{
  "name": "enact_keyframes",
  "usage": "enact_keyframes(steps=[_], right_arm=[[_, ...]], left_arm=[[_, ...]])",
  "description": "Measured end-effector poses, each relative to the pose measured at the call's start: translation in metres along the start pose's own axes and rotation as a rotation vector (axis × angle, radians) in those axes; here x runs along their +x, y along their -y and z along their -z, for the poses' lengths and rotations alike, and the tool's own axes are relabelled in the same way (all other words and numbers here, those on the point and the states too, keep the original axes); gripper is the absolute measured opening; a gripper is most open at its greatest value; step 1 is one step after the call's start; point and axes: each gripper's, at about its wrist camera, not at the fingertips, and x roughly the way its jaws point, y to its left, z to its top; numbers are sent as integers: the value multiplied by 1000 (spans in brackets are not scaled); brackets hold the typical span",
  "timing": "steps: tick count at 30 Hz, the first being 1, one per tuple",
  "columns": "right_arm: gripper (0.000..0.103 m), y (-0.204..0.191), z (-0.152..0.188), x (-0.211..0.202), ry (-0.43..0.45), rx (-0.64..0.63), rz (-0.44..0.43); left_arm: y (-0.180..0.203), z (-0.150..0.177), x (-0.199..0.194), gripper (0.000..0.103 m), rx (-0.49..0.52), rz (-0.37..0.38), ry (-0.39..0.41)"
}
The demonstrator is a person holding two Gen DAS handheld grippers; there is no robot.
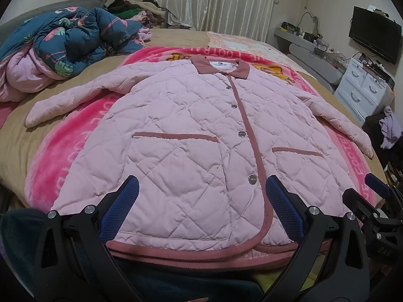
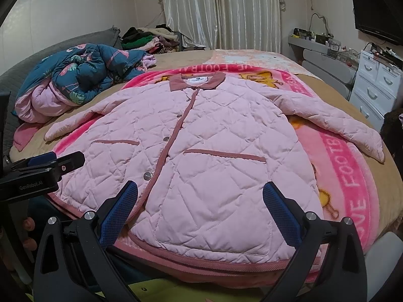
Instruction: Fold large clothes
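While both claws gape, the jacket (image 1: 191,136) lies flat just ahead.

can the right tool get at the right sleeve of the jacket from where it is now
Probably yes. The right tool is open over the jacket's hem, and the sleeve lies flat and spread out on the blanket with nothing on it or across the way.

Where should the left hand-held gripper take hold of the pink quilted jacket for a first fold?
Probably the left sleeve's cuff, approached from the outer side. The jacket lies flat, snapped shut, sleeves spread, so the free sleeve end should lift easily. The left hand-held gripper is open.
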Motion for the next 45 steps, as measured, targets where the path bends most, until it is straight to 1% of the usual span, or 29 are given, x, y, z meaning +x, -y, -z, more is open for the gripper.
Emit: enact_keyframes(steps=[15,38,45], right_arm=[[99,-1,2,0,2,-5,-4],[99,-6,1,6,-2,-8,-7],[99,-1,-18,16,11,-1,-6]], left_arm=[[0,3,-5,94,1,3,1],[-4,3,2,94,2,8,-11],[-7,-9,8,94,-10,-6,-14]])
